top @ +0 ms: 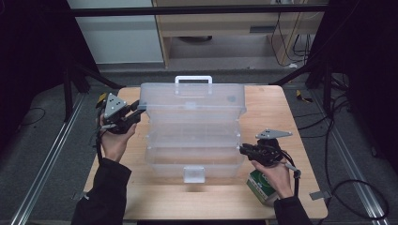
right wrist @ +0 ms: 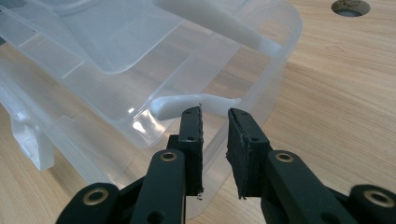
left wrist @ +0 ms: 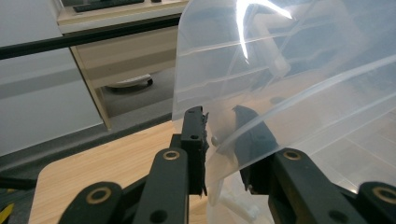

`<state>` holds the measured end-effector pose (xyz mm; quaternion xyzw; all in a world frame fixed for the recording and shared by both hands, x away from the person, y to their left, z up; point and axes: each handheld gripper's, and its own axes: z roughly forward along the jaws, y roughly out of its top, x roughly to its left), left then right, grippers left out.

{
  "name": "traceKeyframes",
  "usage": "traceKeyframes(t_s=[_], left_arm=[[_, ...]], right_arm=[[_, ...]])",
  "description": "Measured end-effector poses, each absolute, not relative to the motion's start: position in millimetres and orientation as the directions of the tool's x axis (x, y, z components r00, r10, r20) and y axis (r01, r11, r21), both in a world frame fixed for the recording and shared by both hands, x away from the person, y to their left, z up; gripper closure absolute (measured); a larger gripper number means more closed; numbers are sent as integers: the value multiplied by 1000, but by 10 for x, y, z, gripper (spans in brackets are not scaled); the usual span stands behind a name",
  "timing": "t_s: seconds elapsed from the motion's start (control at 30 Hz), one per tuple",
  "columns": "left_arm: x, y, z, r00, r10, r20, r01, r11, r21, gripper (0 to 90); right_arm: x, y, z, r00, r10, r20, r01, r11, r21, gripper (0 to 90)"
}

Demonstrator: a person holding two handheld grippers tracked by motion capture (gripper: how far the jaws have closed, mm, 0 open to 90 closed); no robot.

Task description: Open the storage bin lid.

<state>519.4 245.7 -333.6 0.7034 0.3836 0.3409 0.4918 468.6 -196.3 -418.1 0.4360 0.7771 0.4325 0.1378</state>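
Clear plastic toolbox standing open on the table, a gripper at each end.

Left gripper (left wrist: 219,128): jaws narrow, straddling the lid's (top: 192,96) thin edge; whether the pads press on it cannot be told. In the high view it sits at the box's 10 o'clock corner, held up off the table. Right gripper (right wrist: 215,116): jaws narrowly parted around the rim of the toolbox base (right wrist: 275,79), beside a white hinge arm (right wrist: 187,103); contact unclear. It sits at the box's 4 o'clock. A green carton (top: 259,186) lies under the right hand (top: 277,173), at 5 o'clock on the wooden table (top: 206,199).
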Motion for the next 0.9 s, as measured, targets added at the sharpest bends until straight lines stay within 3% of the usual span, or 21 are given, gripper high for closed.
traceKeyframes(t_s=[0.9], left_arm=[[5454, 2395, -3229, 435, 896, 88, 217, -199, 956, 756]], right_arm=[[4687, -1964, -4182, -584, 796, 156, 555, 252, 793, 756]])
